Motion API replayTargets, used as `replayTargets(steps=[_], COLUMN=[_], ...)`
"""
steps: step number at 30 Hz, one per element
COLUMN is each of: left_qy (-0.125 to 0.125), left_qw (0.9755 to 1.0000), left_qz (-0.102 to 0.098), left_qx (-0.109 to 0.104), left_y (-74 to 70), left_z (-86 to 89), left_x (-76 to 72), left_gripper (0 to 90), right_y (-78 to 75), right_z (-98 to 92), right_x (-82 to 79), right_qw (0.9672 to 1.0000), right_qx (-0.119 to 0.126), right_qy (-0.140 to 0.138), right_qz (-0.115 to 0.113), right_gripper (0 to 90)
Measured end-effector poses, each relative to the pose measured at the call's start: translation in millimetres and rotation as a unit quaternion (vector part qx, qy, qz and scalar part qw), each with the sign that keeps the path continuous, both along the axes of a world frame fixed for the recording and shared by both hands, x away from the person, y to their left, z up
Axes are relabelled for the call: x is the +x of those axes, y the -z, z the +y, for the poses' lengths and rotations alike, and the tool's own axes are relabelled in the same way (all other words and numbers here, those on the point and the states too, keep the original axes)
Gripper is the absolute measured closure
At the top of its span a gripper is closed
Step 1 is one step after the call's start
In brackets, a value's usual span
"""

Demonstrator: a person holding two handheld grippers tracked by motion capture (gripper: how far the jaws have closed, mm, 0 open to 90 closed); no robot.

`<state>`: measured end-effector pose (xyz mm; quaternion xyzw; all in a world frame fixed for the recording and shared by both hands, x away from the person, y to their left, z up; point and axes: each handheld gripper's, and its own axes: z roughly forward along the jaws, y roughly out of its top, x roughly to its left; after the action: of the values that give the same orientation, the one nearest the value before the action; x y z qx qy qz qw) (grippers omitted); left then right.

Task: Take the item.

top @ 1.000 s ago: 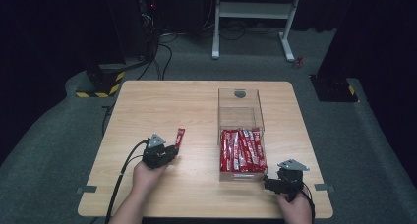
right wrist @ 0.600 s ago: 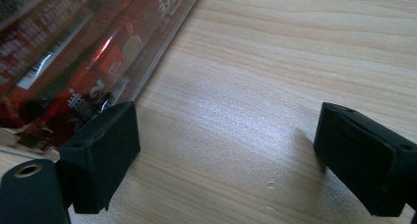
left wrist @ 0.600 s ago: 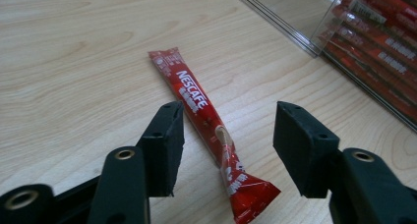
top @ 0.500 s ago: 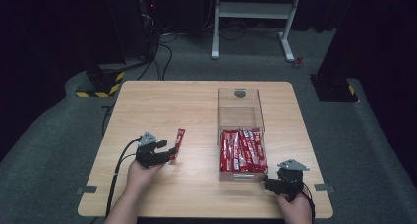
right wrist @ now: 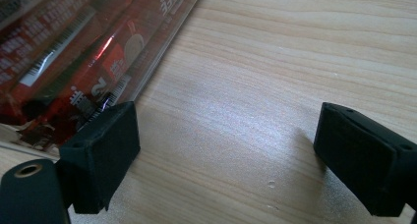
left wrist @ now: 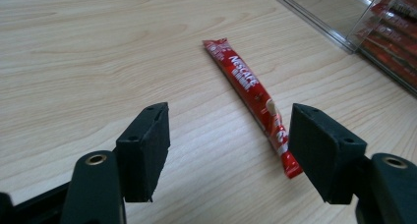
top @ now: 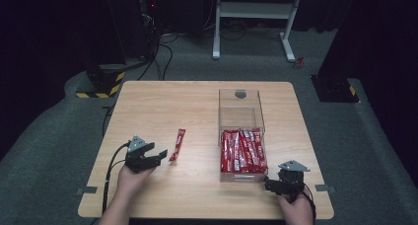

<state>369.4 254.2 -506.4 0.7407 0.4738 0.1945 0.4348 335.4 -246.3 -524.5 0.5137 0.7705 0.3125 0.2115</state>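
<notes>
One red Nescafé stick sachet (left wrist: 251, 92) lies flat on the wooden table (top: 197, 106), just ahead of the left gripper (left wrist: 228, 145), whose jaws have just been opening and hold nothing. Roughly seven like sachets (top: 242, 151) fill the clear plastic box (top: 240, 102) beside the right gripper (right wrist: 228, 155), which gapes wide and empty.

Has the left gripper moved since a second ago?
Yes. The left gripper has backed leftward, away from the clear box, its jaws just opened, leaving the red sachet on the table.

Left gripper (top: 158, 157): black body, grey three-cornered plate on top, black cable trailing off table edge (top: 93, 205). Blocky black jaws, matte pads, brass-ringed screw holes at base. Right gripper (top: 268, 182): same black build, grey plate, black cable. Bare forearms, no sleeves visible.
</notes>
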Motion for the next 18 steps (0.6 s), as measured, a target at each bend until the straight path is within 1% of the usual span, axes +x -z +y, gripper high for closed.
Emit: replayTargets(steps=[5,6,9,11,12,14,15,18], left_qy=[-0.004,-0.004,-0.004,-0.004,-0.004,-0.003,-0.003,-0.005], left_qw=[0.9999,0.9999,0.9997,0.9996,0.9995,0.9994,0.9992,0.9985], left_qz=[0.004,0.006,0.008,0.008,0.011,0.012,0.017,0.019], left_qx=[0.010,0.010,0.022,0.027,0.028,0.034,0.037,0.052], left_y=[1.2,1.4,1.4,2.1,2.4,3.5,4.0,6.5], left_z=[10.3,12.1,20.4,24.3,25.8,29.3,31.2,38.4], left_x=[-7.7,-9.6,-17.8,-22.7,-25.5,-29.8,-32.4,-41.1], left_gripper=[32.1,32.1,32.1,31.8,31.6,31.3,31.1,30.5], right_y=[0.0,0.0,0.0,0.0,0.0,0.0,0.0,0.0], right_z=[-0.1,0.0,-0.1,-0.1,-0.1,-0.1,-0.1,-0.1], right_x=[0.0,0.0,-0.1,-0.1,-0.1,-0.1,-0.1,-0.1], right_qw=[1.0000,1.0000,1.0000,1.0000,1.0000,1.0000,1.0000,1.0000], right_qx=[0.000,0.000,0.000,0.000,0.000,0.000,0.000,0.000], right_qy=[0.000,0.000,0.000,0.000,-0.001,-0.001,-0.001,-0.001], right_qz=[0.000,0.000,0.000,0.000,0.000,0.000,0.000,0.000], right_gripper=[9.9,9.9,9.9,9.9,9.9,9.9,9.9,9.9])
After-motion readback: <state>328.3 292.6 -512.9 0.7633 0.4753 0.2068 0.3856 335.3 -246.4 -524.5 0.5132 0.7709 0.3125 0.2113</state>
